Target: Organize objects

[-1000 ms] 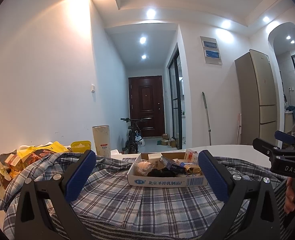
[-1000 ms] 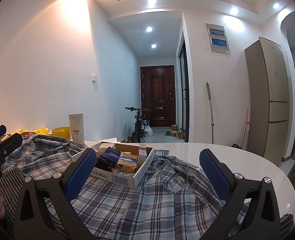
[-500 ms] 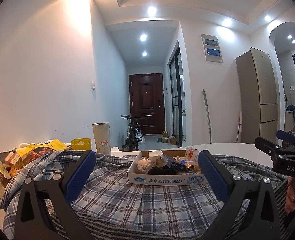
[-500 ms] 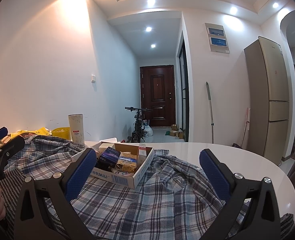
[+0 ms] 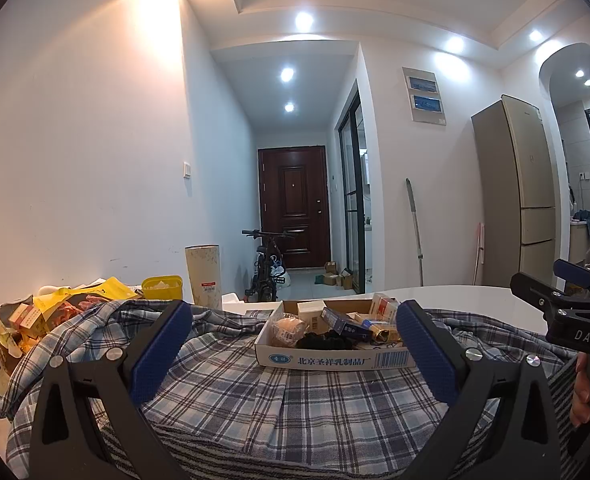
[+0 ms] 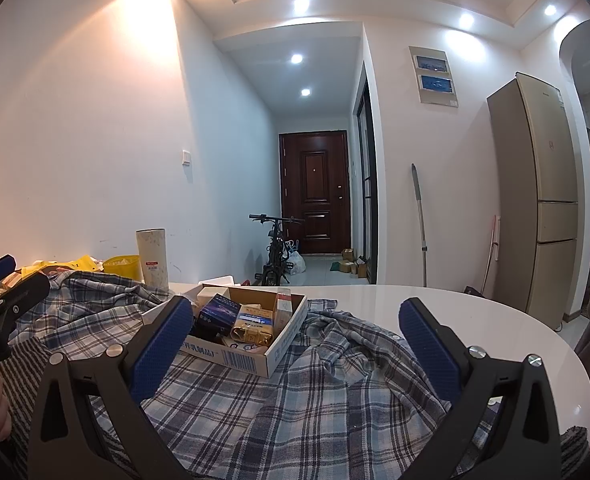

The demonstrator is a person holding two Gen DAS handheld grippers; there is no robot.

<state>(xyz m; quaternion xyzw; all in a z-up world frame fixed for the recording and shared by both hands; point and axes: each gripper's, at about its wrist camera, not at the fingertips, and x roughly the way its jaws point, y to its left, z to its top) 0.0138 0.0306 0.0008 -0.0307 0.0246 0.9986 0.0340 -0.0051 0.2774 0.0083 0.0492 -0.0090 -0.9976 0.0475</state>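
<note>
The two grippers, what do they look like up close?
Both the left gripper and right gripper have black angular frames with silver screws and blue textured pads on the fingers. The right gripper's body, seen from the left wrist view, bears white letters "DAS".

Both wrist views, shared cardboard box (image 5: 335, 354)

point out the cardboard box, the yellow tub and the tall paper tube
cardboard box (image 5: 335, 359), left wrist view, on its printed front wall
yellow tub (image 5: 162, 288), left wrist view, on its front side
tall paper tube (image 6: 153, 258), right wrist view, mid-body just above the red label
</note>
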